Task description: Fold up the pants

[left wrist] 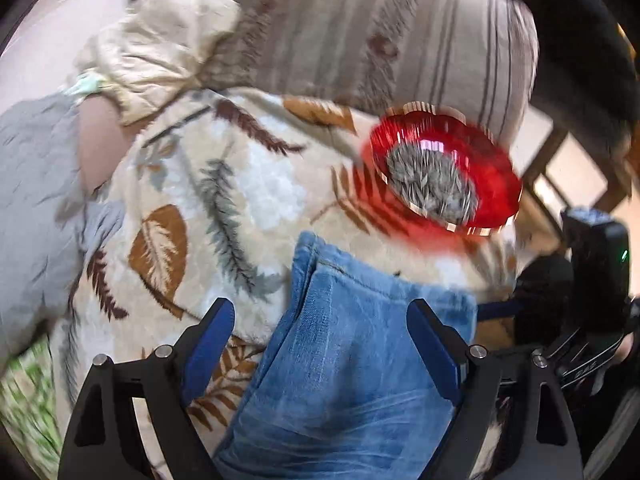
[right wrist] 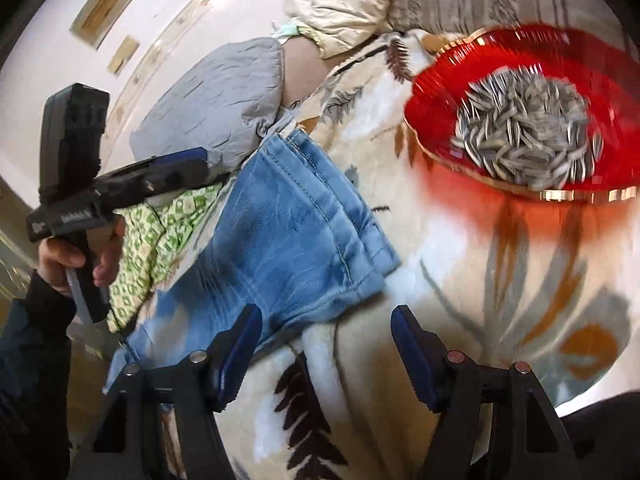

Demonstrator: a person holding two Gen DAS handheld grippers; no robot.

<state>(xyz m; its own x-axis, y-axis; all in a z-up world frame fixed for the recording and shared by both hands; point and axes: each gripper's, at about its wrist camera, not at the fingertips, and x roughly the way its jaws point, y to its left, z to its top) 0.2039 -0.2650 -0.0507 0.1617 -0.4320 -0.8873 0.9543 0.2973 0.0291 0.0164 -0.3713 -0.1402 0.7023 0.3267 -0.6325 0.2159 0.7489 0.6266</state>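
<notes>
While both our tongs gape wide and hold nothing, the pants lie folded on the blanket, near the red dish, running lengthwise under our left tongs; our right tongs hover just beside their hem.

Blue denim, leaf-print cream, and a red dish

The pants are light washed blue denim with paler streaks and matching blue stitching. They lie on a cream blanket printed with rust-orange, dark brown and grey-blue leaves and feathery fronds. The dish is clear red with a gold edge, and the seeds in it are striped grey and white. A plain grey cushion shows beside a green-and-white patterned cloth. Another pillow is pale cream, and behind it the sofa back is beige with brown stripes. Both the left gripper and the right gripper are black with dark blue pads.
</notes>
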